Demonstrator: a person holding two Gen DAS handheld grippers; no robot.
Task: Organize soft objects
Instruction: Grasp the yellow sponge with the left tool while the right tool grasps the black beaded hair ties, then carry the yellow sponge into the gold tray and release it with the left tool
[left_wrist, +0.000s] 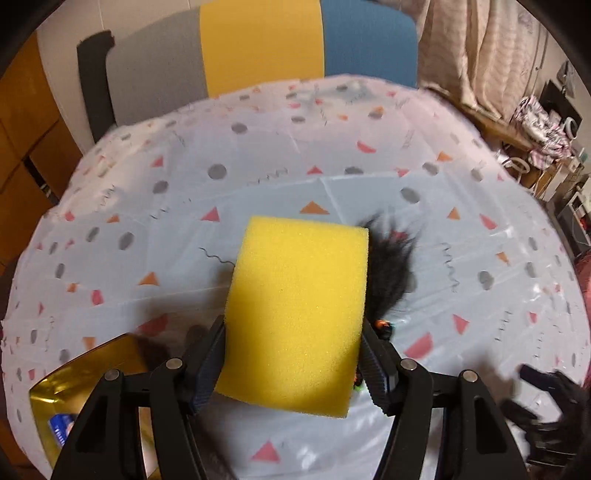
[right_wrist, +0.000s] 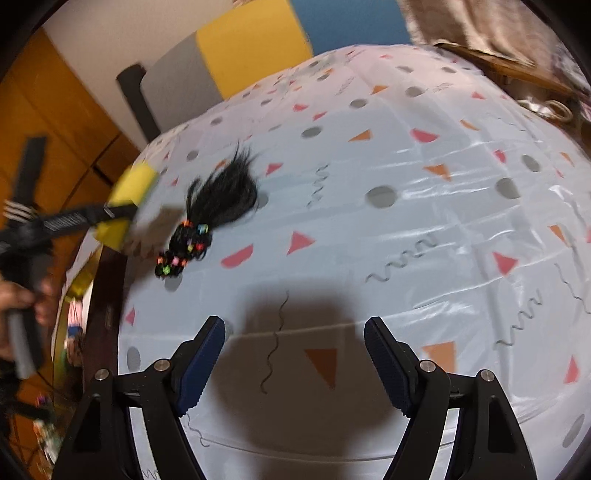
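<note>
Gripping a yellow foam sponge block between both ribbed pads, left hand-held gripper closed against its two sides, block lifted above the surface. Spread over that surface, a pale plastic cloth printed with grey dots, pink and orange triangles and dark squiggles. Lying on the cloth just behind and right of the sponge, half hidden by it from the left wrist view: a black hair tuft with a braided end strung with small coloured beads. Seen whole from the right wrist view, same hair tuft at the left side of the cloth, loose end fanned toward the far edge, beaded end nearer the camera, sponge held just to its left, blurred. Sitting at the near left edge, partly behind the left gripper's frame, a shiny gold package.

Hovering over bare cloth, right hand-held gripper spread wide with nothing between its pads, well apart from the hair tuft, a dark shadow beneath.

Beyond the far edge: a dark chair frame, wall panels in grey, yellow and blue, draped beige fabric at right.
</note>
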